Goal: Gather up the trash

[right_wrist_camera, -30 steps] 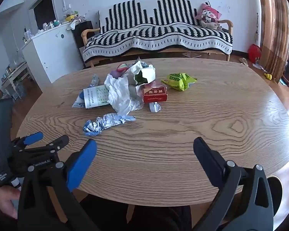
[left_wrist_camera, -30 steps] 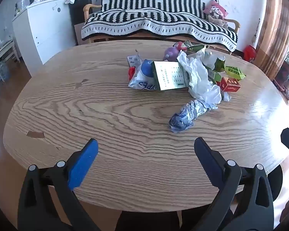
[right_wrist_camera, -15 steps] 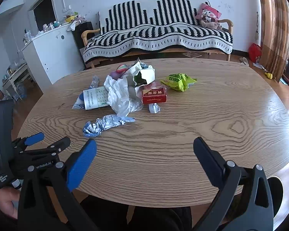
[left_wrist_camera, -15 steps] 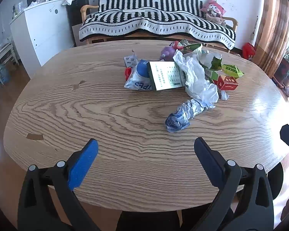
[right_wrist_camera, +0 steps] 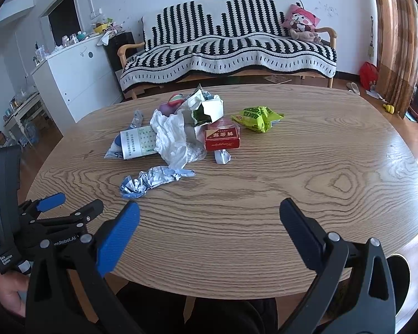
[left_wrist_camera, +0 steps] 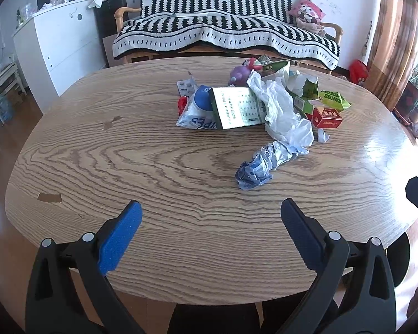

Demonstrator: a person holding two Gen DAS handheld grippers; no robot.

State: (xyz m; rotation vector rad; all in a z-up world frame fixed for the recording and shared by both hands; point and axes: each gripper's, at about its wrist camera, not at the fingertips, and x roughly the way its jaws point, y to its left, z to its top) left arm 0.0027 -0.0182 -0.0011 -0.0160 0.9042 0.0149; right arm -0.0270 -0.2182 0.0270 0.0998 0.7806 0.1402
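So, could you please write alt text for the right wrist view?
A pile of trash, with crumpled white plastic, a red box and a lime-green snack bag, lies on an oval wooden table. The open right gripper hovers at the near edge, empty.

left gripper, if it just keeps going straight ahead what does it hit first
Probably the crumpled blue-and-silver wrapper, lying slightly right of the open left gripper's line. Bare table lies before it. Depth is uncertain.

trash pile (left_wrist_camera: 264, 105) on table (left_wrist_camera: 125, 167), sofa (left_wrist_camera: 225, 36) behind
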